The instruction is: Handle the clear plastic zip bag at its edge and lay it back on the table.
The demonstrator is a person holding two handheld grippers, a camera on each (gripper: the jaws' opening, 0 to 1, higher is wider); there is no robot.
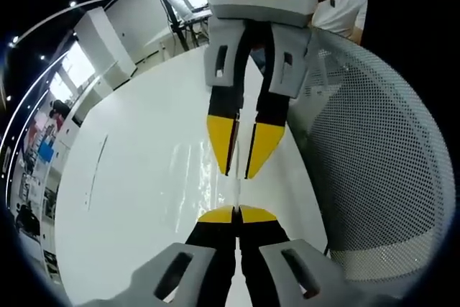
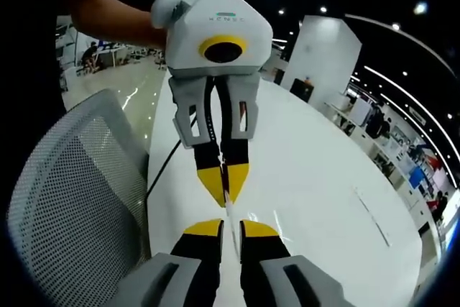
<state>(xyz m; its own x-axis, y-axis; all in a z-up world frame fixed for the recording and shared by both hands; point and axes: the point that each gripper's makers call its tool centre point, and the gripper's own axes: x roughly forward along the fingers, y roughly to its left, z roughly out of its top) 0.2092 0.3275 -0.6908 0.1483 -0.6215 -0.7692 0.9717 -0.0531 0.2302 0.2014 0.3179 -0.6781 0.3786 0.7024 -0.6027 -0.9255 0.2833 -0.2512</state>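
Observation:
The clear plastic zip bag (image 1: 188,181) shows as a faint glossy sheet over the white table (image 1: 122,177). Its thin edge (image 2: 228,213) runs between the two grippers, which face each other tip to tip. My left gripper (image 1: 237,213) is shut on that edge; it hangs from above in the right gripper view as the left gripper (image 2: 224,181). My right gripper (image 2: 231,229) has its jaws a small gap apart, with the bag's edge standing in the gap. In the left gripper view the right gripper (image 1: 239,167) reaches down from the top.
A white mesh chair back (image 1: 381,177) stands close beside the table's long edge, seen also as the chair (image 2: 65,199). A person's arm (image 2: 108,12) holds the left gripper. A dark cable (image 2: 162,170) hangs off the table edge. Desks and white pillars stand far behind.

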